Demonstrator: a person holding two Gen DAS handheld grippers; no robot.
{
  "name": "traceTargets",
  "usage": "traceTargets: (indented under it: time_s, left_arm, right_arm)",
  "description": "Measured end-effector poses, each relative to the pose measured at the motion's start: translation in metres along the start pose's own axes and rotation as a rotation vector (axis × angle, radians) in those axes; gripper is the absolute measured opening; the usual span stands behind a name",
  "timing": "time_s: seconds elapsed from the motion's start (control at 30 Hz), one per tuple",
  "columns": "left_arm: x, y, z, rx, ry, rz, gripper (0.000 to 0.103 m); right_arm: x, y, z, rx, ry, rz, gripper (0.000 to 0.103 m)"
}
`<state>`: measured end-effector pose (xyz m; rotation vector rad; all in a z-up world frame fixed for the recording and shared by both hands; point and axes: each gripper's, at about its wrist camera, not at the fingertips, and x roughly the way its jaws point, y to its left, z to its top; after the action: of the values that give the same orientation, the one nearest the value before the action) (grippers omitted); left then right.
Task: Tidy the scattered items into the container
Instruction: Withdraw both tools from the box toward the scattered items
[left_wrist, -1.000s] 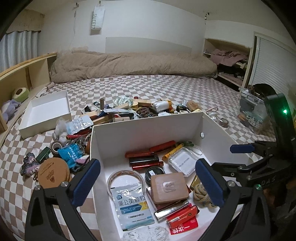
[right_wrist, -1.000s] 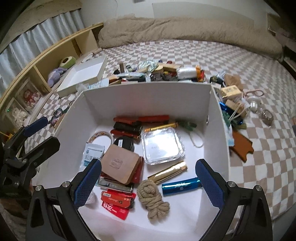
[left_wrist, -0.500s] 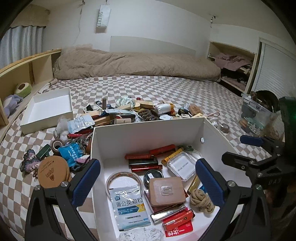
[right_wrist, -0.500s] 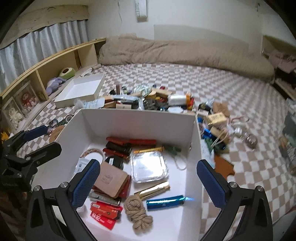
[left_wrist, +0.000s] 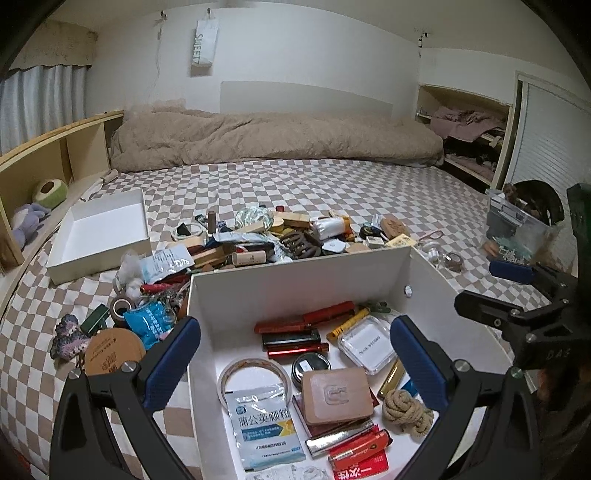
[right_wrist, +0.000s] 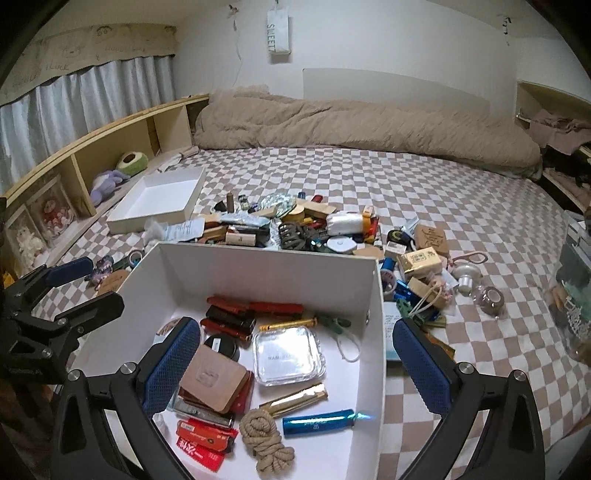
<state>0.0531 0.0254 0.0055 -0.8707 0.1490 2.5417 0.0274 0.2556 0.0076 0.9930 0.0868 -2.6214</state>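
White cardboard storage box (right_wrist: 375, 306) sits under both empty, wide-spread grippers, left gripper (left_wrist: 295, 363) and right gripper (right_wrist: 297, 363), while the scattered pile of small items (right_wrist: 291, 225) lies just beyond its far wall, seemingly nearer the right one.

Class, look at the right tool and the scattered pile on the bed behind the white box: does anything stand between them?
Yes. The right tool hangs open over the white box, and the box's far wall stands upright between it and the scattered pile. It must pass over that wall.
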Motion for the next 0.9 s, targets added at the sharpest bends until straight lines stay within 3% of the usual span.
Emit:
traceTargets:
  time_s: [0.5, 0.9]
  left_arm:
    - [-0.014, 0.059, 0.032, -0.069, -0.108, 0.078, 0.103]
    - [-0.002, 0.123, 0.031, -0.143, -0.107, 0.168, 0.103]
  right_arm:
    - [-0.011, -0.053, 0.027, 0.082, -0.112, -0.066, 0.103]
    - [0.013, -0.110, 0.028, 0.148, -0.114, -0.164, 0.103]
